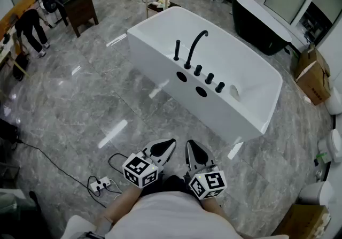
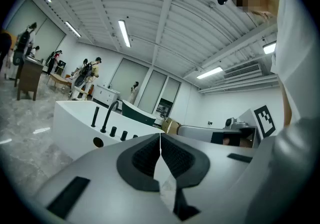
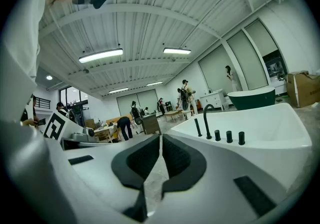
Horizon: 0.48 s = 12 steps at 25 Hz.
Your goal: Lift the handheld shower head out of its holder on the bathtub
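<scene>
A white bathtub [image 1: 251,109] stands in the middle of the grey marble floor. On its near rim the black handheld shower head [image 1: 177,49] stands upright in its holder, next to a curved black spout [image 1: 194,45] and three black knobs [image 1: 209,78]. My left gripper [image 1: 170,143] and right gripper [image 1: 191,145] are side by side near my body, well short of the tub, both shut and empty. In the left gripper view the shower head [image 2: 95,117] is far off beyond the closed jaws [image 2: 160,137]. The right gripper view shows the shower head [image 3: 197,127] past its closed gripper [image 3: 160,139].
A power strip [image 1: 101,183] with a black cable lies on the floor at my left. A black bathtub [image 1: 262,24] and cardboard boxes [image 1: 312,75] stand behind the tub at right. A dark cabinet [image 1: 80,8] and several people are at the far left.
</scene>
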Available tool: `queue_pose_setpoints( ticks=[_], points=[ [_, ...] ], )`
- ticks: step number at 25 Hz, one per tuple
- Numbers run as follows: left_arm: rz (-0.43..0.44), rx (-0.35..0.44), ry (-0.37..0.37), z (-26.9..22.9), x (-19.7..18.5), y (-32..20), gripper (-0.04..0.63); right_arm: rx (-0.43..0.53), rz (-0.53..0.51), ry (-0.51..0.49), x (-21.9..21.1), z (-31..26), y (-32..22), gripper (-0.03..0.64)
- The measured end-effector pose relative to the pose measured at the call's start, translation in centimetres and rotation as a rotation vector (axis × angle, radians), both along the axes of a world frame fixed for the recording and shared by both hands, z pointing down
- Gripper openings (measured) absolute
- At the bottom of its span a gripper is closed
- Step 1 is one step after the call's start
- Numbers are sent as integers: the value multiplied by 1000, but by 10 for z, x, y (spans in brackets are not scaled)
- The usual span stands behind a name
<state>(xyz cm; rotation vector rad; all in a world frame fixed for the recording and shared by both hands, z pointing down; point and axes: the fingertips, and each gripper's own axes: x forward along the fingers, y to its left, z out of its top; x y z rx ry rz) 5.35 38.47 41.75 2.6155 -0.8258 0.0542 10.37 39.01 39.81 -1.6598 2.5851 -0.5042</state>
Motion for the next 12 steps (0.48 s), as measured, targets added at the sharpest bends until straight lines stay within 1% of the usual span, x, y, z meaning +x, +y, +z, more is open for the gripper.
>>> queue_pose_setpoints(
  ticks=[12],
  points=[
    [4,8,5,-2,-1,-3,12,3,31,-7,4,-2,-4,31]
  ],
)
